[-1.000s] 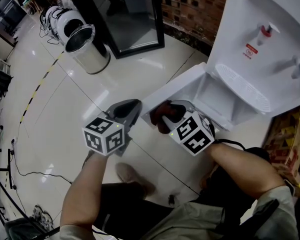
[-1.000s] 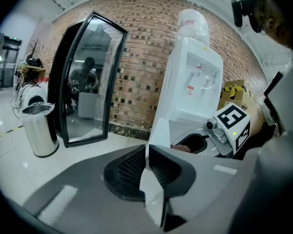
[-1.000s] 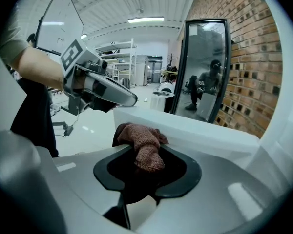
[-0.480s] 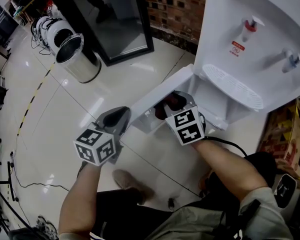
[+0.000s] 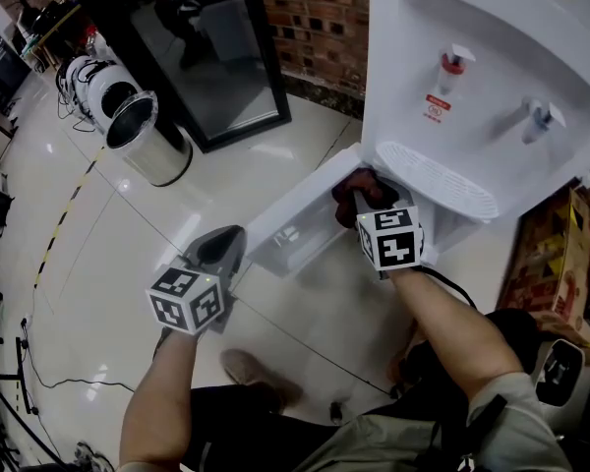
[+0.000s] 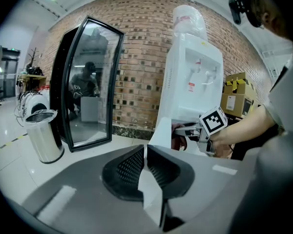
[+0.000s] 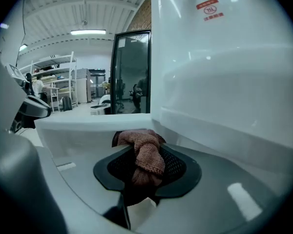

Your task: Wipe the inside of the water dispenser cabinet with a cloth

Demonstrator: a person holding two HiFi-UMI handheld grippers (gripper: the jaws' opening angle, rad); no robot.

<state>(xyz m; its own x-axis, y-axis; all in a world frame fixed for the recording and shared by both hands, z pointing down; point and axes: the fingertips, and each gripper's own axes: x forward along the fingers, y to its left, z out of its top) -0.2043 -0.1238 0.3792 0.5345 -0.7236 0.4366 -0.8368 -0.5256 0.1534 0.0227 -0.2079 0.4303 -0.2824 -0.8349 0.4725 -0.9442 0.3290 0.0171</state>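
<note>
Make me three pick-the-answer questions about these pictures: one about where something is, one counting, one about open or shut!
1. Where is the cloth? A in a bucket B in the right gripper C on a chair
2. How many taps has the dispenser? A one B two C five
3. The cabinet door is A open B shut C missing
Answers: 1 B, its jaws pinch the cloth. 2 B, one red, one blue. 3 A, it stands swung out from the dispenser.
</note>
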